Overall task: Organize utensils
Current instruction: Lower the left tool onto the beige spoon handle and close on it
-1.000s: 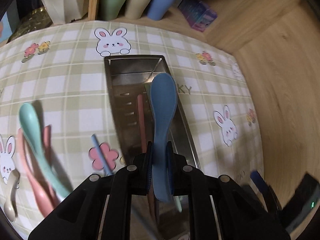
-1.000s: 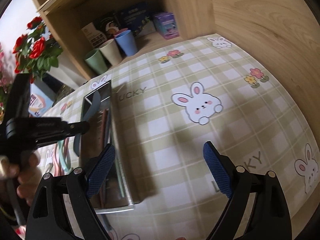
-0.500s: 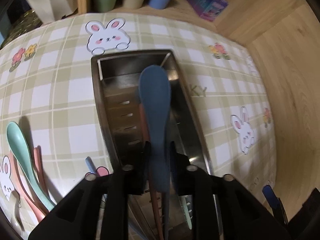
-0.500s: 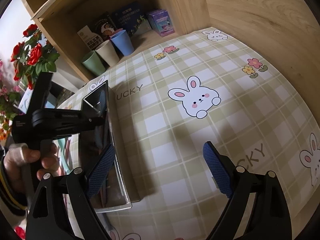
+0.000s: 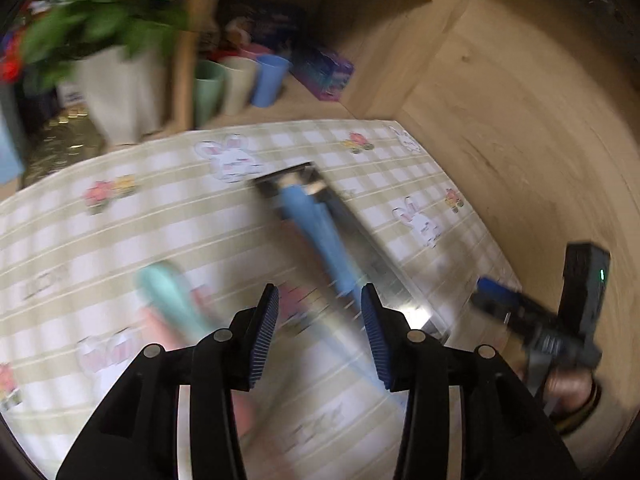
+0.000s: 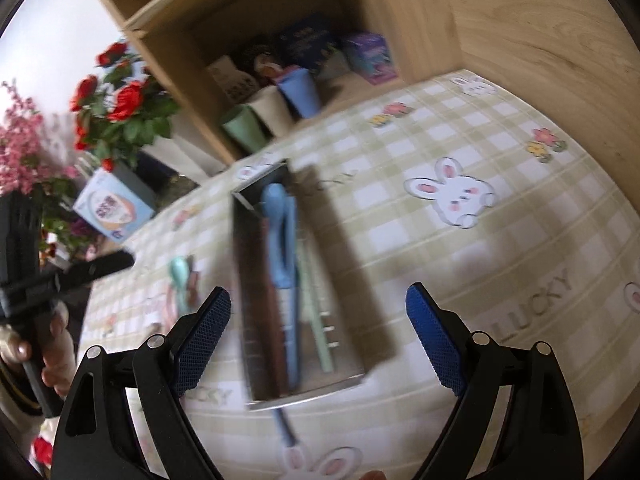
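Observation:
A long steel tray (image 6: 344, 380) lies on the checked tablecloth. The blue spoon (image 6: 280, 236) lies in it, bowl at the far end, beside a pink and a green utensil; its handle sticks out over the near rim. In the blurred left wrist view the blue spoon (image 5: 316, 224) lies in the tray (image 5: 384, 260). My left gripper (image 5: 320, 336) is open and empty, raised back from the tray. My right gripper (image 6: 320, 344) is open and empty above the tray's near end. A mint spoon (image 5: 168, 296) and pink utensils lie left of the tray.
Three cups (image 6: 272, 116) stand at the mouth of a wooden shelf behind the tray, with boxes (image 6: 370, 58) inside. A white vase of red flowers (image 5: 120, 92) stands at the back left. A wooden wall (image 5: 520, 120) borders the right side.
My left gripper has opened and let go of the blue spoon, which now lies in the tray. The left gripper has pulled back and up. The right gripper has shifted left over the tray.

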A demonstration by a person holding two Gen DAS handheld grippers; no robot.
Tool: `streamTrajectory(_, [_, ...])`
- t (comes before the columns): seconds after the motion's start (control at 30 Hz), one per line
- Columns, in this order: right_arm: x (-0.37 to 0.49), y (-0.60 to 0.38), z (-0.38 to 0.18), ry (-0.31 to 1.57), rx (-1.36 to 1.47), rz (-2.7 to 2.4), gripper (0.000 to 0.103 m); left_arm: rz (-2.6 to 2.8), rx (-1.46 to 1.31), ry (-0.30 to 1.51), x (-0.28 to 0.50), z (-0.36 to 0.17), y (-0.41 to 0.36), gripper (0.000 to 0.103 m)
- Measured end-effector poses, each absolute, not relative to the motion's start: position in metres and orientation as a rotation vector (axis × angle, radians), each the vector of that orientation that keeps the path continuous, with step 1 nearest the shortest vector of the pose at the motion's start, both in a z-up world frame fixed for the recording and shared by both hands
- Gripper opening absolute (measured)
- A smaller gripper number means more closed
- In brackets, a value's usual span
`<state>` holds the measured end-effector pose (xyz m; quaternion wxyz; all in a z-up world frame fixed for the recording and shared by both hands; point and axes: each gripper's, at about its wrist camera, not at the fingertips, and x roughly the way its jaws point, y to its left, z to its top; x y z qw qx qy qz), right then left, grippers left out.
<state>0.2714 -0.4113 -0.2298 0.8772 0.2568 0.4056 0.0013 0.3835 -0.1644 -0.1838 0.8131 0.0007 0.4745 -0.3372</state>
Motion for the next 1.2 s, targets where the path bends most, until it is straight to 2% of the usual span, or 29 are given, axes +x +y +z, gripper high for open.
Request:
streamTrajectory(0.1, [0.27, -0.39, -0.228, 0.843, 0.541, 0.028, 0.087, -0.636, 0.046, 0.998, 0.366, -0.184, -0.107, 0.042])
streamTrajectory(0.3, [0.273, -0.351, -0.228, 0.864, 0.517, 0.074, 0.087, -0.553, 0.039, 1.038, 0.333, -0.205, -0.046, 0.042])
streamTrajectory(0.5, [0.267, -0.32, -0.228, 0.912, 0.431, 0.044, 0.088, -0.486, 0.087, 1.052, 0.314, -0.232, -0.024, 0.042])
streamTrajectory(0.73, [0.258, -0.312, -0.229, 0.949, 0.387, 0.015, 0.087, -0.471, 0.152, 1.081, 0.326, -0.26, -0.026, 0.042])
streamTrajectory(0.8, [0.257, -0.311, -0.228, 0.953, 0.379, 0.004, 0.087, -0.463, 0.179, 1.079, 0.329, -0.266, -0.032, 0.04])
streamTrajectory(0.87, [0.256, -0.311, -0.228, 0.954, 0.376, -0.002, 0.087, -0.431, 0.222, 1.083, 0.331, -0.272, -0.038, 0.029])
streamTrajectory(1.1, [0.257, -0.308, -0.227, 0.957, 0.369, -0.005, 0.087, -0.403, 0.287, 1.082, 0.336, -0.281, -0.046, 0.025])
streamTrajectory(1.2, [0.258, -0.307, -0.229, 0.963, 0.372, -0.005, 0.087, -0.409, 0.305, 1.099, 0.337, -0.284, -0.045, 0.018])
